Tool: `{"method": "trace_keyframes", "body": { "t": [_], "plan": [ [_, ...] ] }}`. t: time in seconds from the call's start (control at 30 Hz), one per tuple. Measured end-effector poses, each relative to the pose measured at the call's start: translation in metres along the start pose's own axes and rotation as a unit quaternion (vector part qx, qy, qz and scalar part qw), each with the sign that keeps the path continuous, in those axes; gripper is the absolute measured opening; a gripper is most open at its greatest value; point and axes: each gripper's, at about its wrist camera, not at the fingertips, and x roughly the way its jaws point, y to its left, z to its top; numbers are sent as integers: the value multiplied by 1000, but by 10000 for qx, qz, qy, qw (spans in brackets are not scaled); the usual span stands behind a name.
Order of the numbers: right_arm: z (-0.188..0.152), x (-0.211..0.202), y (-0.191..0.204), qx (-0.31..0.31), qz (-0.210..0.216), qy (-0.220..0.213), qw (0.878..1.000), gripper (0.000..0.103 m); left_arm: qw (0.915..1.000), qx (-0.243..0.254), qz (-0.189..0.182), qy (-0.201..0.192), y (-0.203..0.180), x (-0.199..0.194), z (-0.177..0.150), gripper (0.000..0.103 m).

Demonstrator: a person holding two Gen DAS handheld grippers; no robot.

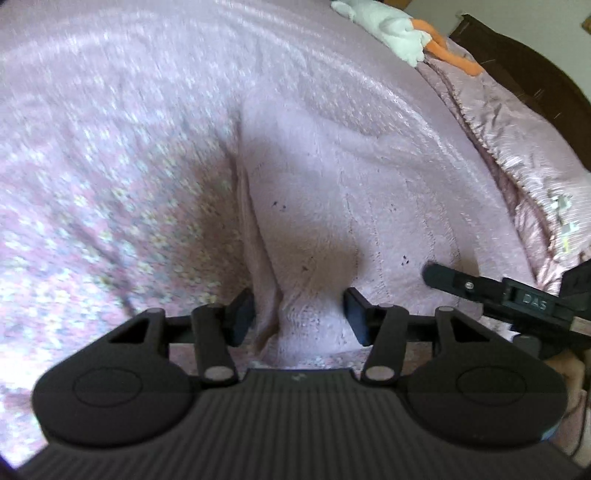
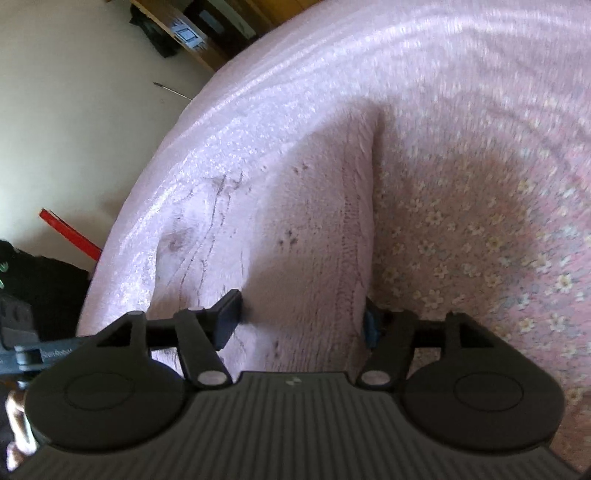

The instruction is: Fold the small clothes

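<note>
Two black claws work over a bed (image 1: 110, 110) covered with a pale pink bedspread, part shiny and ribbed, part printed with small flowers.

The left claw (image 1: 301, 319) has its two dark pads standing apart, with a bunched fold of a small pink knitted garment (image 1: 351, 192) rising between them. The cloth fills the gap, yet the pads look only loosely set around it, so I cannot tell whether they truly grip it. From this claw the garment spreads forward and to the right, soft and fuzzy, with a few tiny dark specks. A long crease runs ahead from the claw's left pad. The flowered bedspread lies to the claw's left. Far ahead and right, a white soft toy (image 1: 384, 29) with orange legs lies near the bed's dark wooden frame (image 1: 524, 74).

The right claw (image 2: 301, 319) also stands with its pads apart, the same pink garment (image 2: 314, 221) lying between them and stretching ahead to a raised point. Its left pad touches the cloth; its right pad, with a blue edge, is partly hidden behind the garment's knitted border. Whether it pinches is unclear. Flowered bedspread lies to this claw's right, shiny bedspread to its left, then pale floor (image 2: 74, 110) with a red object (image 2: 70, 232).

In the left view, the right claw's finger reaches onto the garment from the right.
</note>
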Motion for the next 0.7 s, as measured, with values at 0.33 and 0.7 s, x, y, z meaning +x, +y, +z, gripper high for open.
{"method": "trace_keyframes", "body": {
  "t": [0.33,0.7],
  "plan": [
    [-37,-54,47,-1130,-728,-1225,9833,100,9847,378,1298,-1097,-33,-38,-27,79],
    [-75,-58,62,-1527,-1038,-1710,9678,103,9661,778,2108,-1273,-67,-24,-66,79]
  ]
}}
